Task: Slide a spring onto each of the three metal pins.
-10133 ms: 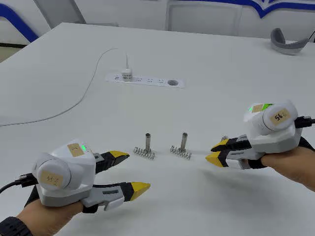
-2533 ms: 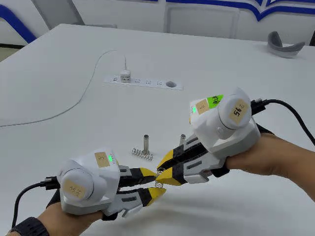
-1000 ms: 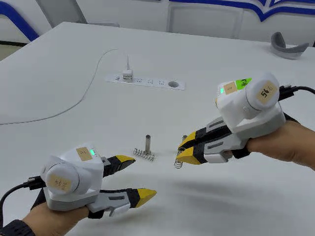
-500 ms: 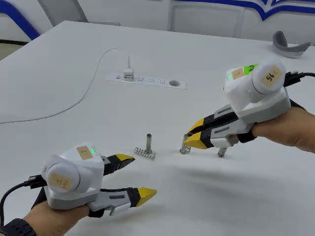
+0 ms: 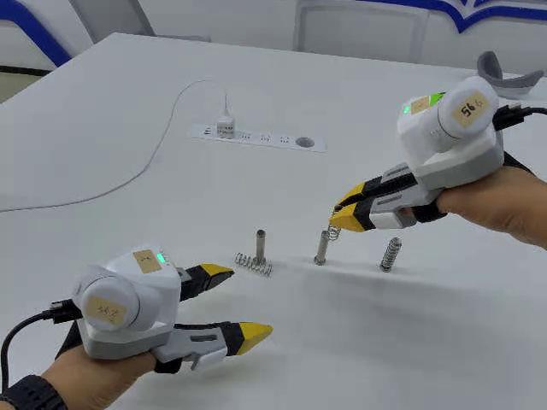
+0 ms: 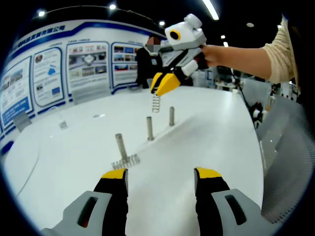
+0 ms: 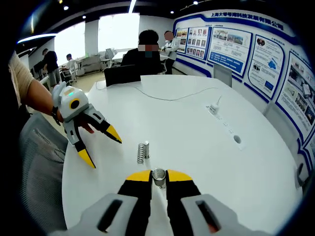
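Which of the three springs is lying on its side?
The small silver coil spring by the leftmost metal pin; the other two are upright.

Bright, even light comes from ceiling lamps [image 6: 210, 9] above the counter [image 5: 128, 102], whose white top is close to washed out in the head view. A soft, pale shadow lies on the counter under the right tongs [image 5: 342, 219]. Beyond the counter, windows [image 7: 115, 32] glare white. Both gripper views bow the counter's edge and the walls beyond it; the head view is sharp.
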A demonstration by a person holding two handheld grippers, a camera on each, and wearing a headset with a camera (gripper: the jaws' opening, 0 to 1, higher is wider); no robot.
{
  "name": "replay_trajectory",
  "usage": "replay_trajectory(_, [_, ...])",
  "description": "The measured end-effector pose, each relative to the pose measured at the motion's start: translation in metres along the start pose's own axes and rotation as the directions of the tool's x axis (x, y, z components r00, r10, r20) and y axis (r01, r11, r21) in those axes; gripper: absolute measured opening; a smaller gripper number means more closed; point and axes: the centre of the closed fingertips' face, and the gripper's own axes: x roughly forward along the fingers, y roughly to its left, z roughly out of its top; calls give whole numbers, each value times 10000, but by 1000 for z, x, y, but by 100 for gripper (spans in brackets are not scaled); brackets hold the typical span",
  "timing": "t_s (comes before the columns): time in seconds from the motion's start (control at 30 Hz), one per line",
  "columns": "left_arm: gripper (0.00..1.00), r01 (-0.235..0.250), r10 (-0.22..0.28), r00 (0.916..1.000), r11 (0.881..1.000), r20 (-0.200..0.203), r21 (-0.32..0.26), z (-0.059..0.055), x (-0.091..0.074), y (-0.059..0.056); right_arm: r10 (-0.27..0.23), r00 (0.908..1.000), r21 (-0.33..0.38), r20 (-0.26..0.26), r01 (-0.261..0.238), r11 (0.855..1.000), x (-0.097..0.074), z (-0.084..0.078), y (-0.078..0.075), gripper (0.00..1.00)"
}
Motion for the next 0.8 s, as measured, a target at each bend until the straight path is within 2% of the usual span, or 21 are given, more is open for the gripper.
replay_trajectory(0.27, [55,-18,18,10000,10000,-4,-29,0,-1,2,-206,9998,204,54,205,9996,6,1,-9,12])
replay_trajectory(0.8, [54,-60,60,10000,10000,-25,-67,-1,-2,4,-109,9998,581,-162,119,9982,19,-9,-14,12])
